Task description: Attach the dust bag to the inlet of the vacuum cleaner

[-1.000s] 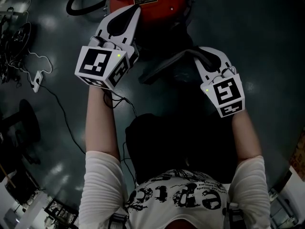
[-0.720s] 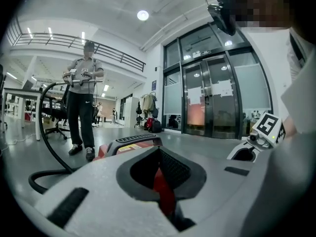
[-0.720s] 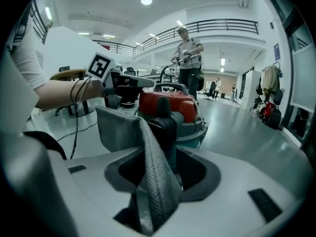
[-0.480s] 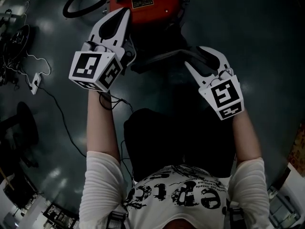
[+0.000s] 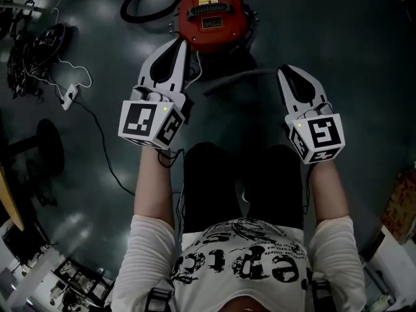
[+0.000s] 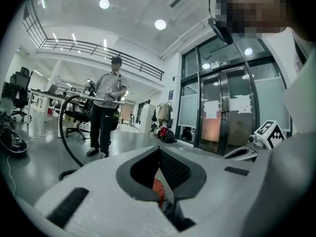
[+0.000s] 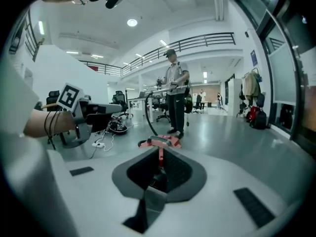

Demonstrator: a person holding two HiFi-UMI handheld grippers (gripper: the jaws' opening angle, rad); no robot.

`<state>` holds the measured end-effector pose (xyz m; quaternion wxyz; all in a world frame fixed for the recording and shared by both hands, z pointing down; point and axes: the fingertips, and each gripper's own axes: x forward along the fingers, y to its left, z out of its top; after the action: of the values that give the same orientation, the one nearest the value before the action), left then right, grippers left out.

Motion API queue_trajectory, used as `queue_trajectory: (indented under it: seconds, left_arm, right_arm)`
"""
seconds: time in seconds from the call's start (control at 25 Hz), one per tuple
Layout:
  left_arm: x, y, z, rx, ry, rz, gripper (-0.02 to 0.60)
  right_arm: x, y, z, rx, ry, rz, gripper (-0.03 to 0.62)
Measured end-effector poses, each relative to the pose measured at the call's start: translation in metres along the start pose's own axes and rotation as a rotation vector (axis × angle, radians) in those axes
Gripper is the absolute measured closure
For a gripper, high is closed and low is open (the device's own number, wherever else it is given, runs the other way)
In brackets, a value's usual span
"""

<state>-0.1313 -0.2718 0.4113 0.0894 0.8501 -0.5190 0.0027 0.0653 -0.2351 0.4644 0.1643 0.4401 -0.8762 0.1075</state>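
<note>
The red vacuum cleaner point(image 5: 211, 12) stands on the dark floor ahead of me, and shows beyond the jaws in the right gripper view point(image 7: 160, 142). A grey dust bag point(image 5: 240, 78) hangs as a thin curved band between my two grippers, above the floor. My right gripper point(image 5: 288, 72) is at the bag's right end. Its jaws are closing, with a grey flap of the bag point(image 7: 150, 201) between them. My left gripper point(image 5: 177, 44) is shut, its tips over the floor near the vacuum's near left side. I cannot see the bag's left end inside it.
A black hose point(image 5: 153, 2) coils left of the vacuum. A power strip point(image 5: 68, 96) and its cable lie on the floor at the left, near a round chair base point(image 5: 45, 151). A person point(image 7: 175, 93) stands beyond the vacuum. Glass doors point(image 6: 222, 112) are at the right.
Both grippers have risen well above the floor and the bag came up with them. The right jaws stood apart half a second ago and are together now. The vacuum looks smaller and farther.
</note>
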Motion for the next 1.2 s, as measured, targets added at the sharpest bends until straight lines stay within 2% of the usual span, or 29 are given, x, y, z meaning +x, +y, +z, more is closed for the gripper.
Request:
queue_trajectory:
  seconds: [0.12, 0.28, 0.48, 0.64, 0.88, 1.04, 1.2]
  left_arm:
    - [-0.029, -0.021, 0.067, -0.052, -0.022, 0.048, 0.578]
    - [-0.07, -0.051, 0.163, -0.11, -0.054, 0.128, 0.578]
    - [-0.116, -0.106, 0.267, -0.116, -0.029, 0.117, 0.578]
    - [-0.144, -0.141, 0.333, -0.072, -0.038, 0.109, 0.578]
    - [-0.187, -0.181, 0.391, -0.067, -0.11, 0.1, 0.578]
    - [-0.205, -0.209, 0.39, -0.035, -0.114, 0.1, 0.578]
    - [-0.222, -0.233, 0.389, -0.049, -0.119, 0.076, 0.578]
  right_arm:
    - [-0.042, 0.002, 0.067, -0.011, -0.049, -0.014, 0.59]
    - [-0.102, 0.007, 0.159, 0.011, -0.077, -0.019, 0.591]
    - [-0.173, 0.023, 0.271, -0.036, -0.083, -0.058, 0.592]
    - [-0.213, 0.043, 0.328, -0.045, -0.094, -0.042, 0.592]
    - [-0.266, 0.058, 0.369, 0.002, -0.121, -0.08, 0.592]
    - [-0.299, 0.066, 0.375, 0.002, -0.19, -0.075, 0.592]
    - [-0.324, 0.085, 0.378, -0.036, -0.234, -0.045, 0.592]
